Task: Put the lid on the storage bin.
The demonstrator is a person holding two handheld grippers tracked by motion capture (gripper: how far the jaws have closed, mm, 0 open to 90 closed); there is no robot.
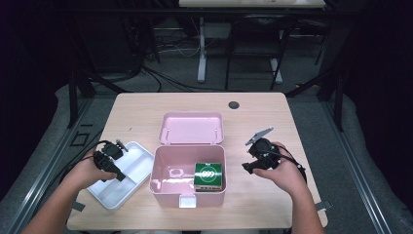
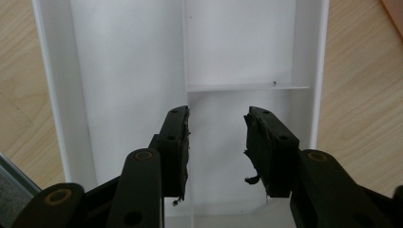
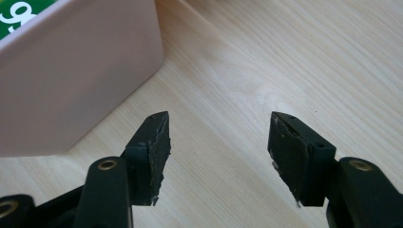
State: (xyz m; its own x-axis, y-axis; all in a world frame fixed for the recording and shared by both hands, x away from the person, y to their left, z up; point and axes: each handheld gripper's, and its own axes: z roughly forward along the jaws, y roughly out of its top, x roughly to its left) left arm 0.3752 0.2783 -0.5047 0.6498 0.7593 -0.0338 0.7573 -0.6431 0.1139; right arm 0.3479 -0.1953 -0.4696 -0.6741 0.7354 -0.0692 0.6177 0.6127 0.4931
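A pink box [image 1: 189, 187] stands open at the table's middle front, its lid [image 1: 192, 128] tipped back. Inside at its right lies a green packet [image 1: 210, 175]. Left of the box sits a white divided tray [image 1: 124, 187]. My left gripper [image 1: 116, 171] hovers over that tray, open and holding nothing; in the left gripper view [image 2: 216, 142] its jaws frame the tray's inner divider [image 2: 247, 88]. My right gripper [image 1: 247, 167] is open over bare wood just right of the box; in the right gripper view [image 3: 218, 142] the pink box wall [image 3: 71, 80] lies to the left.
A dark round hole [image 1: 234, 105] marks the tabletop near its far edge. Beyond the table are desk legs and cables on a grey floor. Bare wood lies right of the box and along the far half of the table [image 1: 146, 109].
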